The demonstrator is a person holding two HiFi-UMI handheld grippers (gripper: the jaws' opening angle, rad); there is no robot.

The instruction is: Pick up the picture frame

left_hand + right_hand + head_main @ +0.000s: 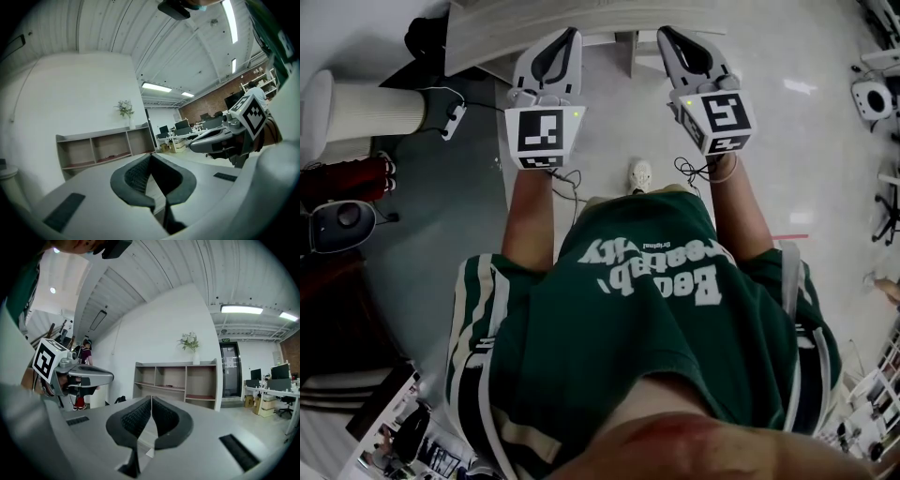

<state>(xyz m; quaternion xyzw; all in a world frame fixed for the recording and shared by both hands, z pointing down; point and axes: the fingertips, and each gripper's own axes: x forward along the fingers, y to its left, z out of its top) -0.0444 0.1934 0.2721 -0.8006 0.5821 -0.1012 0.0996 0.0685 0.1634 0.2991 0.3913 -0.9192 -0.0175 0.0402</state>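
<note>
No picture frame shows clearly in any view. My left gripper (pixel 572 36) and right gripper (pixel 665 36) are held level, side by side, pointing at a low grey open shelf unit (pixel 176 380) against the white wall. Both are shut with nothing between the pads, as seen at the left gripper (pixel 150 157) and the right gripper (pixel 151 399) in their own views. Each gripper also appears in the other's view, the right gripper (pixel 220 138) and the left gripper (pixel 82 376). The shelf unit (pixel 106 148) holds small dark things, too small to tell.
A vase of flowers (pixel 190 344) stands on top of the shelf unit. Office desks and chairs (pixel 273 397) fill the room to the right. A person (pixel 85 352) stands far left. A white cylinder (pixel 367 108) and cables lie on the floor at my left.
</note>
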